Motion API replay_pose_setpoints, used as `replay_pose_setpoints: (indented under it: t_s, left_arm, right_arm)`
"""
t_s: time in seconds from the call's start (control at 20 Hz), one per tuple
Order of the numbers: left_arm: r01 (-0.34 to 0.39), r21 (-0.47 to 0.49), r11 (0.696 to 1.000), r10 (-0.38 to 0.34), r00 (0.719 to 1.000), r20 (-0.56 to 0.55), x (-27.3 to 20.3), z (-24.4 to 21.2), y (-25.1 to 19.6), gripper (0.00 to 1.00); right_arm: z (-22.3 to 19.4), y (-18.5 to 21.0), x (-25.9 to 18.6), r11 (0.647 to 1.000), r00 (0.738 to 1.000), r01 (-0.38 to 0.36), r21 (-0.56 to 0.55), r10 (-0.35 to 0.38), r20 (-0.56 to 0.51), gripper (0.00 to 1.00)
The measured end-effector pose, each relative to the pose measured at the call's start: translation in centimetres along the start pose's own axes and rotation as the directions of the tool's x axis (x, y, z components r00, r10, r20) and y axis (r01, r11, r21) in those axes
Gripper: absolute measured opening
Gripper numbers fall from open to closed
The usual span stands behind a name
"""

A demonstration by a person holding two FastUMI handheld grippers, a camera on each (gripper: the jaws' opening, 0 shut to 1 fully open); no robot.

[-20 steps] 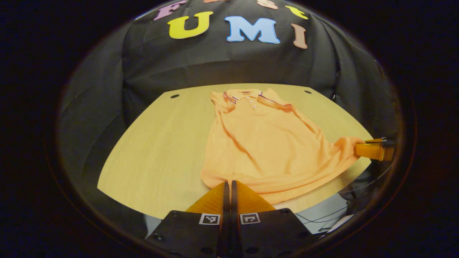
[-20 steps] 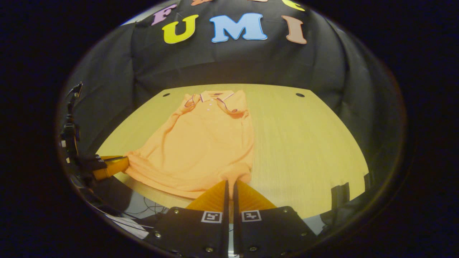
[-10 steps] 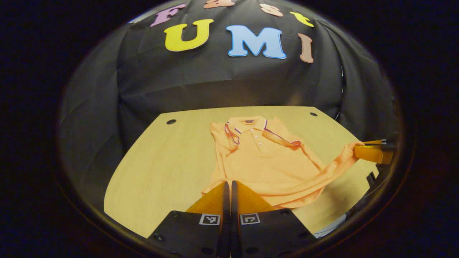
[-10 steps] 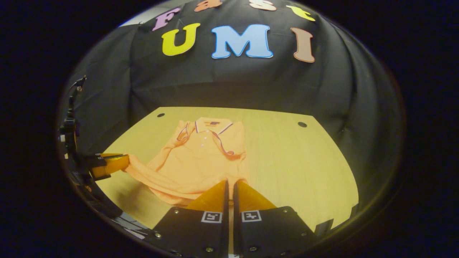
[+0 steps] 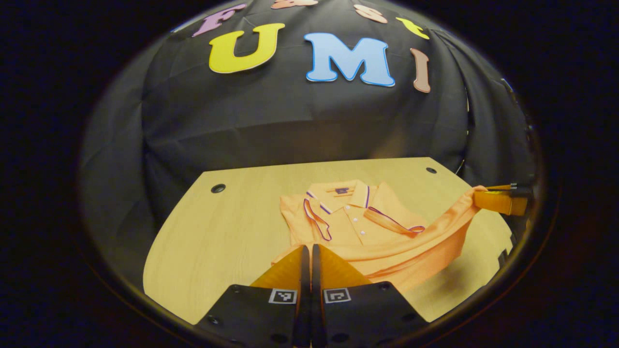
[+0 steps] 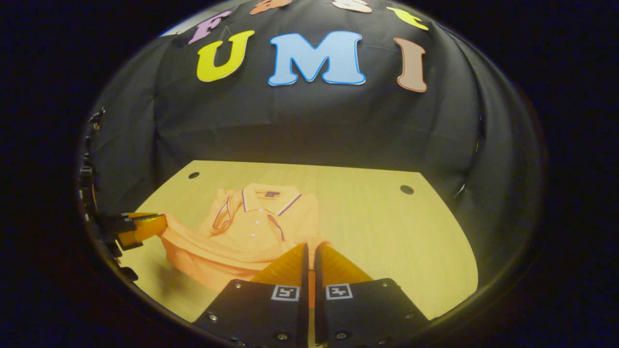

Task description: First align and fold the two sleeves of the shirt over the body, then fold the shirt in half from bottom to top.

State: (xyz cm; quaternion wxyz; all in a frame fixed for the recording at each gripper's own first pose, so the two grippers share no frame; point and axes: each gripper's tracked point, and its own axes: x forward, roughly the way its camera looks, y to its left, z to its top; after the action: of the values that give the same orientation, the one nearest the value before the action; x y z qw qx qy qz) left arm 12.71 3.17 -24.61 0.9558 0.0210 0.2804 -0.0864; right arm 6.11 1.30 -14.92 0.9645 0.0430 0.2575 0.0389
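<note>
In the left gripper view, your left gripper [image 5: 307, 251] has its 2 fingers pressed together on the near left corner of the hem [image 5: 387, 251] of the orange shirt [image 5: 348, 224]. The shirt lies on the wooden table [image 5: 227, 232], with its collar [image 5: 341, 191] toward the booth wall. The 2 sleeves are folded in over the body, their trimmed cuffs lying beside the button placket. The hem is lifted off the table and stretched as a band between your 2 grippers, above the lower part of the shirt. At the right edge of this view, your right gripper [image 5: 498, 200] holds the other hem corner, raised above the table.

In the right gripper view, your left gripper [image 6: 140, 227] is at the left edge with the hem corner between its fingers. The shirt [image 6: 256, 227] lies left of centre on the table [image 6: 387, 232]. At the bottom, your right gripper [image 6: 309, 253] is clenched on its corner of the hem.
</note>
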Motion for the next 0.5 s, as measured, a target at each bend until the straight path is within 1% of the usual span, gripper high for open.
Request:
replay_pose_setpoints:
  t_s: [0.2,0.45,0.5]
  left_arm:
    - [0.008,-0.004,1.0,-0.008,1.0,0.018,3.5,2.7,0.8,0.06]
    - [0.015,-0.013,1.0,-0.014,1.0,0.028,7.9,4.9,1.6,0.07]
    - [0.019,-0.015,1.0,-0.019,0.999,0.029,8.7,5.3,1.8,0.06]
  right_arm:
    - [1.9,0.0,3.2,0.999,1.0,0.022,-0.027,-0.022,-0.004,0.05]
    - [4.2,-0.3,6.9,0.999,0.999,0.048,-0.023,-0.049,-0.004,0.06]
    - [4.6,-0.4,7.6,0.998,0.998,0.056,-0.024,-0.056,-0.006,0.06]
